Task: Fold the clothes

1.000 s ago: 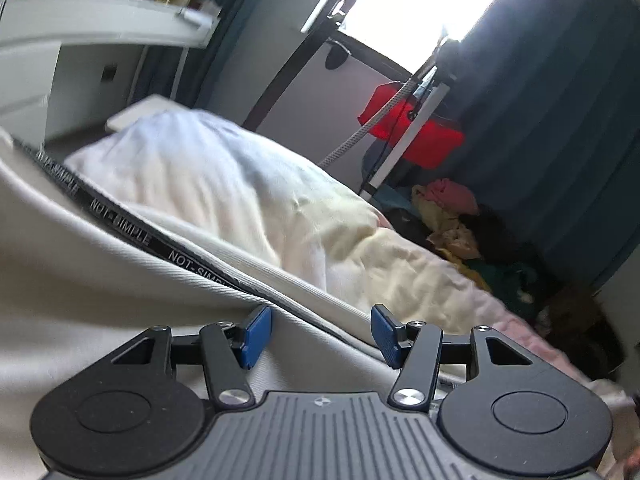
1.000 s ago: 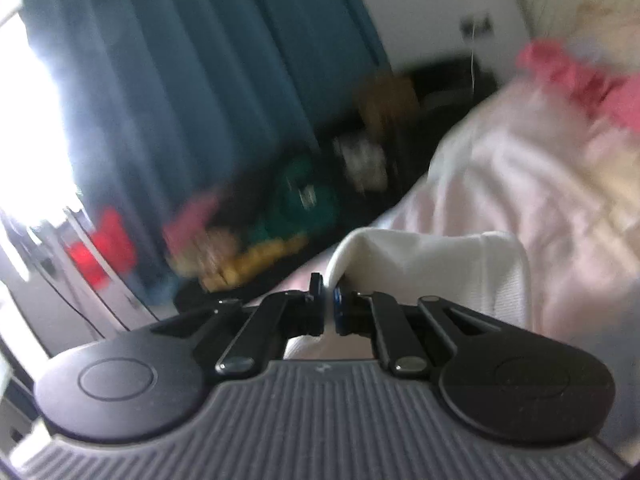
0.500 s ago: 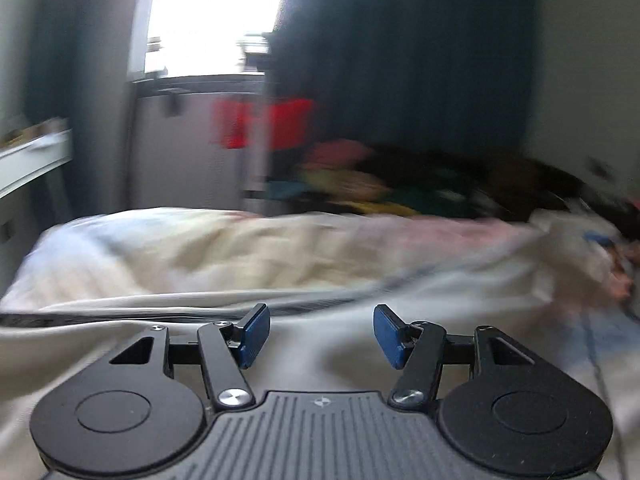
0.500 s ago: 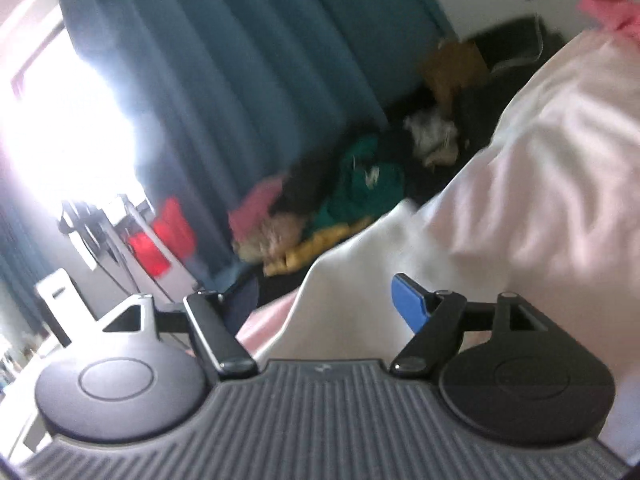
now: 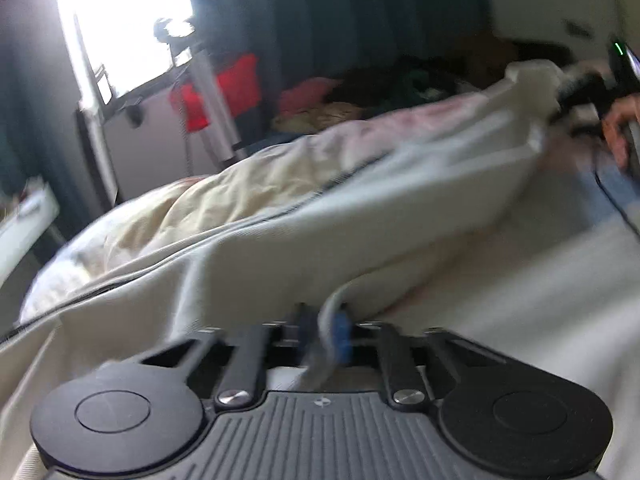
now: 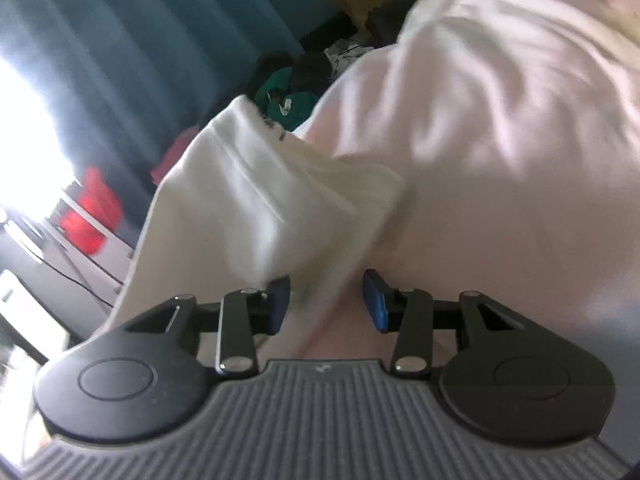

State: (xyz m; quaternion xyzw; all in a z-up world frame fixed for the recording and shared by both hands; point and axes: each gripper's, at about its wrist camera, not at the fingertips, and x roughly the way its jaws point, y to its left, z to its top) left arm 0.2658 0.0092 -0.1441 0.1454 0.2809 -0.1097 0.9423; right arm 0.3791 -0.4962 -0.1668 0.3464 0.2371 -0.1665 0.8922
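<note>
L gripper (image 5: 322,338): my jaws are pinched right together, blue pads nearly meeting, w/ a thin fold of the cream garment (image 5: 360,216) caught between them. It's tipped down toward the bed, linkage arms drawn in close.

R gripper (image 6: 326,302): jaws closing, but in its own view the blue pads stand apart w/ a clear gap. The cloth lies against the left pad; nothing pressed between the two. Also tipped downward.

From the L cam I see the right hand (image 5: 618,128) at far right, blurred, fingers curled around the R gripper's handle.
</note>
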